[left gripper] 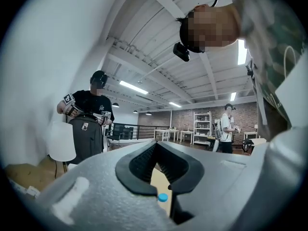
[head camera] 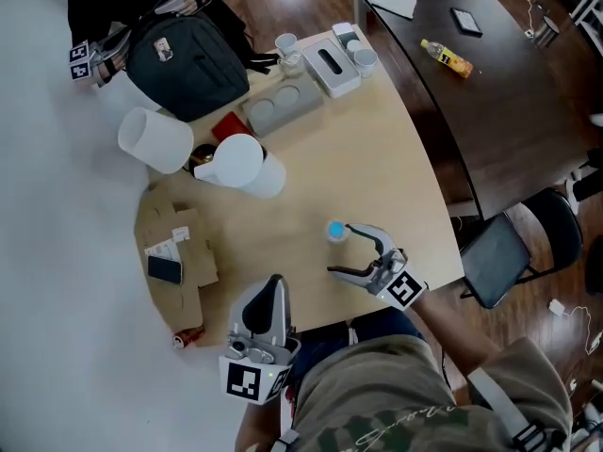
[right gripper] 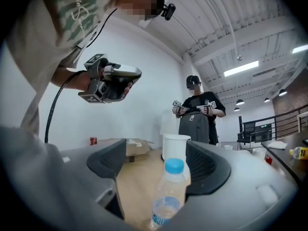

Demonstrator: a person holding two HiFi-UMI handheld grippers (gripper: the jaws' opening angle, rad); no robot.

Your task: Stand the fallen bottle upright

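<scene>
A clear plastic bottle (head camera: 336, 231) with a blue cap stands upright on the light wooden table (head camera: 377, 158). My right gripper (head camera: 341, 249) is open just behind it, the far finger's tip close beside the cap. In the right gripper view the bottle (right gripper: 168, 196) rises between the spread jaws of the right gripper (right gripper: 158, 160), nearer the right one, and neither pad presses on it. My left gripper (head camera: 273, 295) hovers at the table's near edge, shut and empty. In the left gripper view the left gripper (left gripper: 156, 146) has its tips together and the blue cap (left gripper: 162, 197) shows low between the pads.
Two white tubs (head camera: 155, 139) (head camera: 240, 163) and a dark backpack (head camera: 188, 64), held by another person, are at the back left. A cardboard box (head camera: 179, 252) with a phone (head camera: 165, 269) lies left. A grey tray (head camera: 283, 106) sits far back. A dark table (head camera: 509, 111) and chair (head camera: 513, 248) are at the right.
</scene>
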